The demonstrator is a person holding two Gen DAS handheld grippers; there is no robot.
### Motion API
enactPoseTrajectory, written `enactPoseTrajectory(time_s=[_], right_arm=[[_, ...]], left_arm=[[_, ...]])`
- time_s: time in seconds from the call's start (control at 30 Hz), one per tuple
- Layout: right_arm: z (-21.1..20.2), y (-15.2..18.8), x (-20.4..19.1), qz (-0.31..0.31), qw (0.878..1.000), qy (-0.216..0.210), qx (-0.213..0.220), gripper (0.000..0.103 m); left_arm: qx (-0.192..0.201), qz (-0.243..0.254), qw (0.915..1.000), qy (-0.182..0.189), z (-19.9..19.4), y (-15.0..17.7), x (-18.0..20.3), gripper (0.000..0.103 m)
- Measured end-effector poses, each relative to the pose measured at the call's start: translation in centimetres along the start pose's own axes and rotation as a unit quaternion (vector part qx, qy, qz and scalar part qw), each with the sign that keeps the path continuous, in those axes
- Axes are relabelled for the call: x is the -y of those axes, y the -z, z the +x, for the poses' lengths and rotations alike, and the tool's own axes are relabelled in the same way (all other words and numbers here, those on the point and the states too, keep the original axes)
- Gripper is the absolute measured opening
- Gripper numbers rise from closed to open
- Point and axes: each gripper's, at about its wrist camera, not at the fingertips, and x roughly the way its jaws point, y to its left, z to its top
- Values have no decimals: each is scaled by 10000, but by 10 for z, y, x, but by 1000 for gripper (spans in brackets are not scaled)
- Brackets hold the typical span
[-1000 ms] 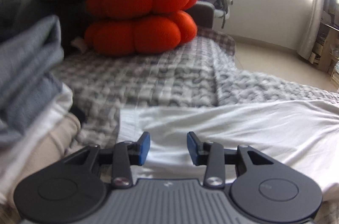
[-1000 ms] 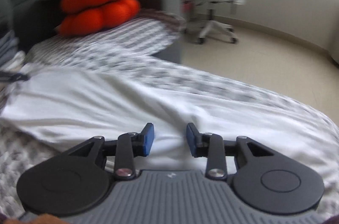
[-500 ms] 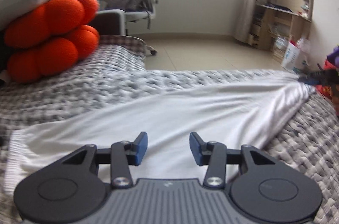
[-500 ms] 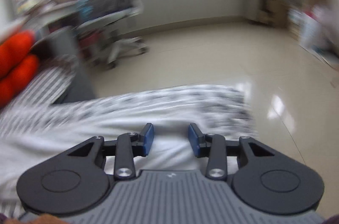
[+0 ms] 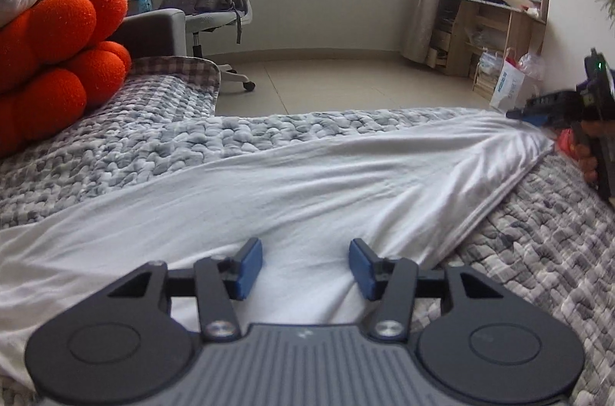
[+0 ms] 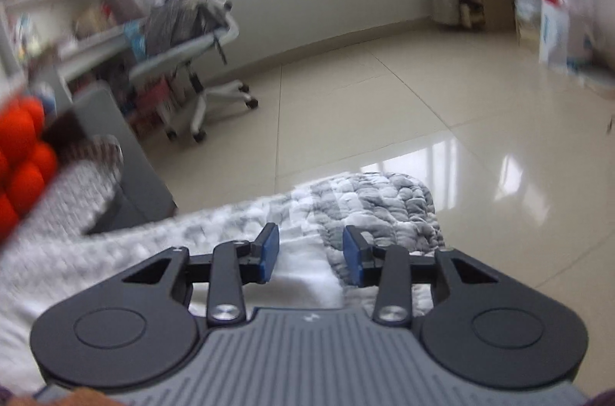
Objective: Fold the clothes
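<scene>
Since a second ago both views have swung off the stacked clothes and towards the window wall; the orange cushion (image 5: 57, 60) now sits at the left edge of the left wrist view.

The left claw (image 5: 305, 267) has just been opening; its blue pads stand apart over the white garment (image 5: 307, 183), nothing gripped.

The garment lies spread across the grey quilted bed cover (image 5: 153, 145), running from lower left to middle right, where the right claw (image 5: 538, 114) meets its far corner.

In its own view the right claw (image 6: 310, 254) has just been narrowing, partly open, pads astride the garment's white edge (image 6: 307, 271) without pressing it.
</scene>
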Motion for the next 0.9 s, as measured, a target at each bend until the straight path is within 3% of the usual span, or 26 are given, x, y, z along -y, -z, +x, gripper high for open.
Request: enactPoseTrajectory(time_s=[0.1, 0.27, 0.47, 0.9], right_arm=[[-4, 4, -7, -321, 9994, 18, 92, 3], [-7, 5, -6, -472, 9985, 68, 252, 3], [-10, 1, -9, -463, 9976, 181, 485, 3], [2, 1, -10, -467, 9974, 281, 477, 3]], left_arm=[[35, -179, 9998, -43, 0, 0, -4, 52], [78, -31, 9997, -238, 0, 2, 4, 52], [239, -270, 9992, -185, -6, 4, -3, 52], [353, -442, 9982, -207, -9, 6, -8, 52]])
